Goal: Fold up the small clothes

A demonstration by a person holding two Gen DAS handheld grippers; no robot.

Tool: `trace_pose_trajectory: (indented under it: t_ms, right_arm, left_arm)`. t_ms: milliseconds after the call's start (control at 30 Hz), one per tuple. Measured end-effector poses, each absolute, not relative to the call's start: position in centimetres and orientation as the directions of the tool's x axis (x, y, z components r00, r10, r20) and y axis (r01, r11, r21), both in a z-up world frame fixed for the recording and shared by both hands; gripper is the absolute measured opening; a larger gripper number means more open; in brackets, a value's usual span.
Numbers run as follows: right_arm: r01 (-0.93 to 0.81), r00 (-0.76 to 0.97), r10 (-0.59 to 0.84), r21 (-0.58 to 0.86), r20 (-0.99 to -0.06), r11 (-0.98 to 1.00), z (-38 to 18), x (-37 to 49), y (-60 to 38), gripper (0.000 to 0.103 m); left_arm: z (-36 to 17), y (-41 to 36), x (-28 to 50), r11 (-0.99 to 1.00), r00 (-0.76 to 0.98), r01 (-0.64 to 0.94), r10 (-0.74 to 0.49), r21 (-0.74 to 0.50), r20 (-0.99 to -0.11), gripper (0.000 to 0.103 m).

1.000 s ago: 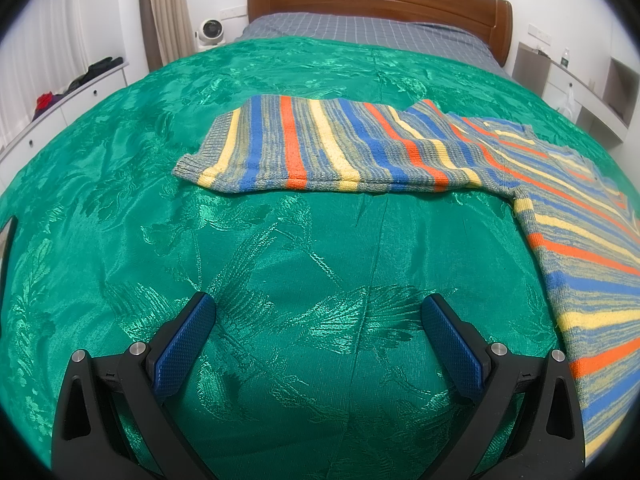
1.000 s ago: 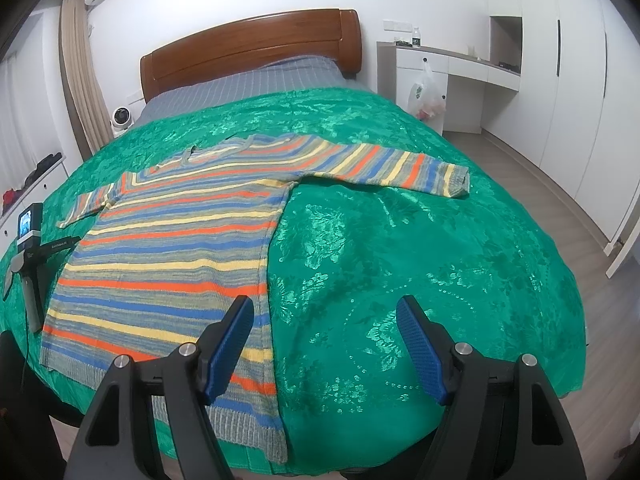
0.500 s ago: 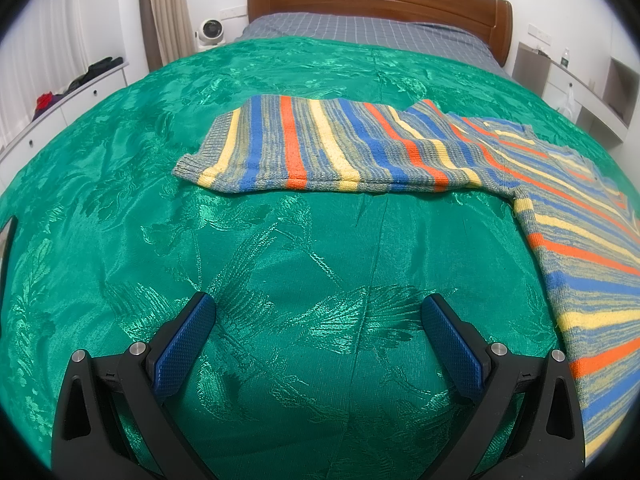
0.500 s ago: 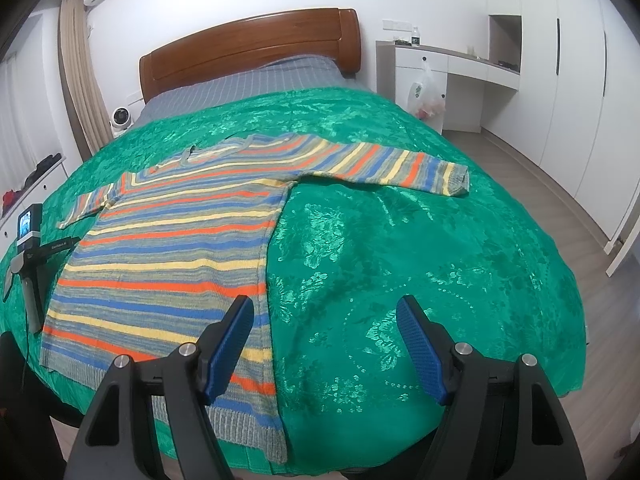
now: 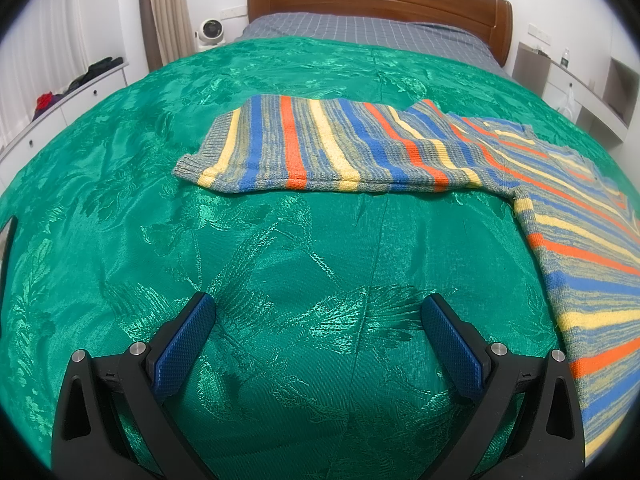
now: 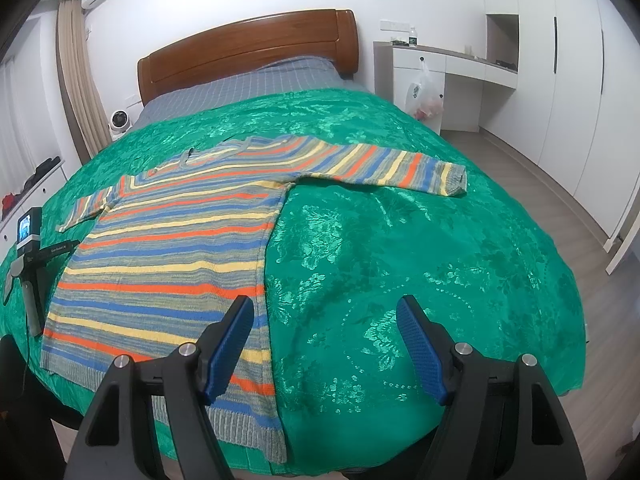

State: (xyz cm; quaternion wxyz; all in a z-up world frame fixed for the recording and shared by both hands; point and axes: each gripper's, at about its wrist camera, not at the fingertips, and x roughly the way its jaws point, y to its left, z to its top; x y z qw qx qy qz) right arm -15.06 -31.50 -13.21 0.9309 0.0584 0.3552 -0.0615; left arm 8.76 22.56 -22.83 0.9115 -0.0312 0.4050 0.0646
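A striped knit sweater (image 6: 172, 240) in blue, orange, yellow and grey lies flat on the green bedspread (image 6: 400, 248), both sleeves spread out. In the left wrist view its left sleeve (image 5: 320, 148) stretches across the middle and its body (image 5: 592, 264) runs down the right edge. My left gripper (image 5: 318, 340) is open and empty, hovering over bare bedspread (image 5: 280, 264) in front of that sleeve. My right gripper (image 6: 326, 344) is open and empty, above the sweater's right hem edge; its left finger (image 6: 230, 344) overlaps the hem. The right sleeve (image 6: 400, 168) lies farther back.
The wooden headboard (image 6: 248, 52) and grey sheet (image 6: 248, 84) are at the far end. The left gripper's body with its small screen (image 6: 28, 232) shows at the left edge of the right wrist view. A white desk (image 6: 440, 68) with a hanging bag and wardrobes stand right.
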Motion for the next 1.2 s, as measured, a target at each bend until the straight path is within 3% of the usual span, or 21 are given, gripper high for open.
trace_pose_trajectory:
  t_ms: [1200]
  right_arm:
    - [0.155,0.736,-0.069,0.069,-0.674,0.986,-13.29,-14.90,-31.66,0.073]
  left_arm:
    - [-22.82,22.59,8.74,0.990,0.664,-0.143,0.092,-0.005,-0.742,0.103]
